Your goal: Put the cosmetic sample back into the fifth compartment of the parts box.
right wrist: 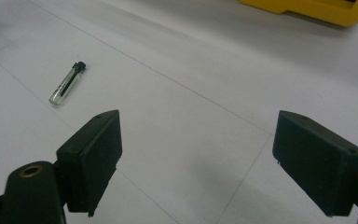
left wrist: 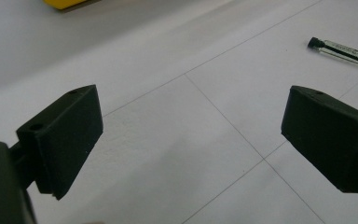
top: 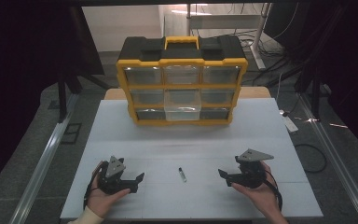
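I am watching a small glass vial (top: 182, 175) with a black cap lying flat on the white counter (top: 121, 126), on the near side of the yellow-and-black drawer organizer (top: 182, 81) and well apart from it, roughly midway between my two tools. The main risk I am weighing is that the vial is round and lying on its side, so a jaw nudging it off-centre could send it rolling across the counter, and a hard squeeze on thin glass could crack it or make it squirt out sideways. It is also slim and low, so jaws coming down too steeply may scrape the counter and pinch nothing. One clear middle drawer (top: 182, 105) of the organizer is standing pulled out, and a careless swing toward it could knock it. The left tongs (top: 137, 183) are gaping wide, holding and touching nothing, with the vial lying ahead of them. The right tongs (top: 223, 177) are likewise spread wide and empty, pointing toward the vial.
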A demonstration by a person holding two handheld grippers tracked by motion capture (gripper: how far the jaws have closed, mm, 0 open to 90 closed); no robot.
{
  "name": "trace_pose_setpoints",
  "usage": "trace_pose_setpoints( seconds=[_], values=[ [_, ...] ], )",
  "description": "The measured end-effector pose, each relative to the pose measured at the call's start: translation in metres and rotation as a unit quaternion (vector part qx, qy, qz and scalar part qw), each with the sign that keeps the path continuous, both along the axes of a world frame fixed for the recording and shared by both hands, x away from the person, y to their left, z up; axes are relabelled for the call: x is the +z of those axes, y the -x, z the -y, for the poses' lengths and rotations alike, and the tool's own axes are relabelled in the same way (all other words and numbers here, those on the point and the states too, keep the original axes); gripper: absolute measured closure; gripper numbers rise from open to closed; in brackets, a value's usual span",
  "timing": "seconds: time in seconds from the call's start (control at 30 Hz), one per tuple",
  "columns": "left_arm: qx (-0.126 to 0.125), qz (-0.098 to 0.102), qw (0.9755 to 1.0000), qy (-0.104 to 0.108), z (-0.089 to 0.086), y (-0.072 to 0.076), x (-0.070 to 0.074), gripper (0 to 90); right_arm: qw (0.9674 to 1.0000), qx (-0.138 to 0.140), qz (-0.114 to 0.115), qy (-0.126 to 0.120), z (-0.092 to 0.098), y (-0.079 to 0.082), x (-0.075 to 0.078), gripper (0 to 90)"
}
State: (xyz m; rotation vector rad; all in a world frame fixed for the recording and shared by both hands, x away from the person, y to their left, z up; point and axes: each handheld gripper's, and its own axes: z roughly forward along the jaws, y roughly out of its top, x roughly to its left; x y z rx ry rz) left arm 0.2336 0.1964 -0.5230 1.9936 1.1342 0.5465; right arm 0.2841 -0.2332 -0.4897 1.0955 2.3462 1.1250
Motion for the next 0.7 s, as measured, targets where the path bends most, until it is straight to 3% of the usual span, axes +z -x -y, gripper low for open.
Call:
trace_pose_setpoints(
  seconds=[0.7],
  values=[
    [-0.001,-0.001,1.0,-0.003,0.001,0.0,-0.001,5.9,0.9998,0.017,0.0,-0.009,-0.025,0.001,0.014,15.9]
  ],
)
